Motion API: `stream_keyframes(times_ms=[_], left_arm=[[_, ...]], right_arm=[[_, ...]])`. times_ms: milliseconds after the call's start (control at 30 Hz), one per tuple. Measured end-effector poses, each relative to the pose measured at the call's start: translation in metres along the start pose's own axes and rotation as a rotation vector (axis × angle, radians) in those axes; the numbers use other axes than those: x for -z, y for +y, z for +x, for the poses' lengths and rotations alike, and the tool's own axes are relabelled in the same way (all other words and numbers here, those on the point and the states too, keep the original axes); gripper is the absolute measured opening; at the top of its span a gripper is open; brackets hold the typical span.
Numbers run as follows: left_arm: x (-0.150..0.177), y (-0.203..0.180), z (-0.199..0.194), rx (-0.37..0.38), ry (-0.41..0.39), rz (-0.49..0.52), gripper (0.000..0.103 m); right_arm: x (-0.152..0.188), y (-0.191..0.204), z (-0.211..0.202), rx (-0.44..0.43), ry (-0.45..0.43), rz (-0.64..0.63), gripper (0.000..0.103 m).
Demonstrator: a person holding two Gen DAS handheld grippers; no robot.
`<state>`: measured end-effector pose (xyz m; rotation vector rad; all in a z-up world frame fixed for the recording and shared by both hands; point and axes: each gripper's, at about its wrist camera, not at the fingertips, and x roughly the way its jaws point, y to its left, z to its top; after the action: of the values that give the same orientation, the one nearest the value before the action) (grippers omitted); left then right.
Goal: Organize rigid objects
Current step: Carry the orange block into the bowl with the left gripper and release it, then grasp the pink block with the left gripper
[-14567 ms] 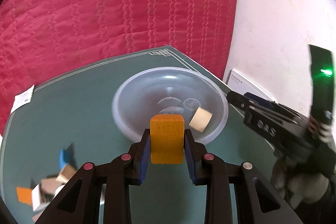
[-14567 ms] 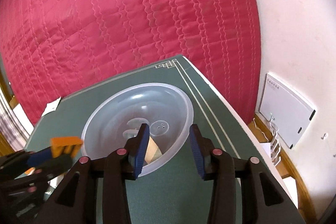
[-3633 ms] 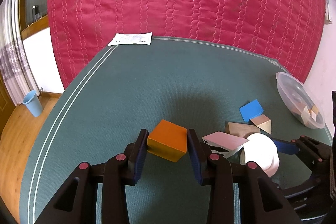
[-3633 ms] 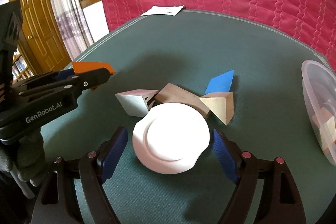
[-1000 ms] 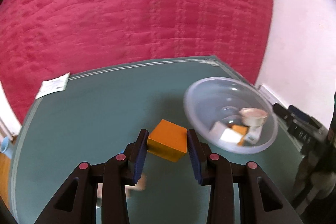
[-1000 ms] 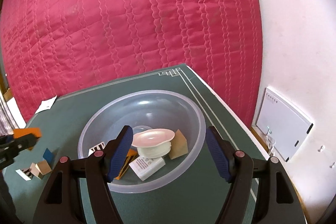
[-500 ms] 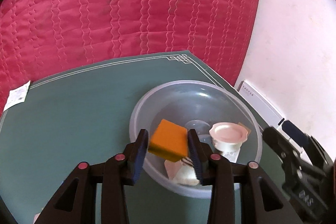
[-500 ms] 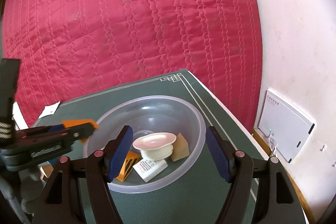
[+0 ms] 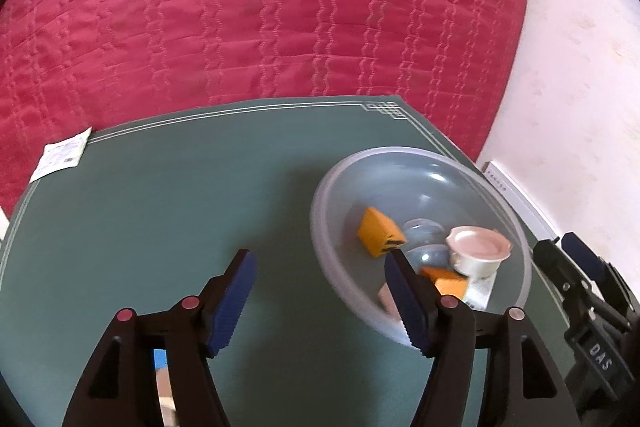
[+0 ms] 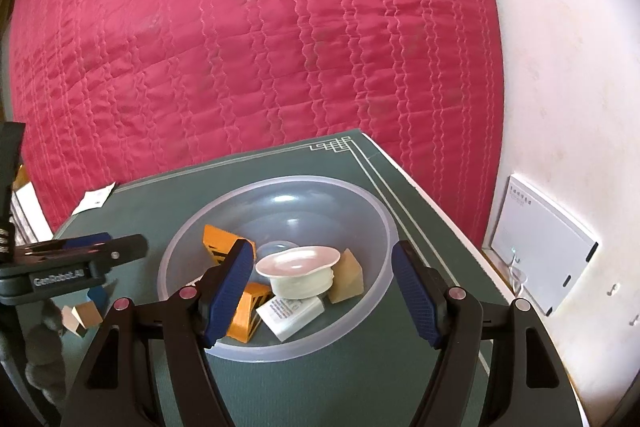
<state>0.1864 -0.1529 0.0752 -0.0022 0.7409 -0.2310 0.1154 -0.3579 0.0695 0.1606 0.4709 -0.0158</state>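
A clear plastic bowl (image 9: 332, 247) (image 10: 376, 211) stands at the table's far right corner. It holds an orange block (image 9: 378, 233) (image 10: 218, 239), a second orange block (image 10: 246, 311), a white dish (image 9: 478, 255) (image 10: 298, 269), a tan wedge (image 10: 346, 277) and a white labelled block (image 10: 290, 311). My left gripper (image 9: 324, 303) is open and empty, just left of the bowl. My right gripper (image 10: 324, 289) is open and empty, above the bowl's near rim.
A blue block (image 10: 98, 295) and a tan block (image 10: 82, 315) lie on the green table (image 9: 168, 211) left of the bowl. A paper slip (image 9: 60, 155) lies at the far left edge. A red quilted wall stands behind; a white wall is at the right.
My left gripper has opened and let go of the orange block, which now lies in the bowl. The left gripper has shifted left of the bowl. The right gripper has hardly moved.
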Motion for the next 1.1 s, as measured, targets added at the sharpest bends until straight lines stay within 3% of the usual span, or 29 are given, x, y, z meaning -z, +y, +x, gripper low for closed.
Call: stream_keyframes(times_ms=[667,1100], left_arm=[[0.054,0.076,-0.064,-0.151,-0.016,-0.053,0.082],[0.092,0.111,-0.068,-0.217,0.047,-0.128,0.082]], right_arm=[[0.009,0.016,-0.002,-0.005,0.004,-0.064,0.073],[0.008,0.015,-0.001,-0.006,0.006,-0.071,0.073]])
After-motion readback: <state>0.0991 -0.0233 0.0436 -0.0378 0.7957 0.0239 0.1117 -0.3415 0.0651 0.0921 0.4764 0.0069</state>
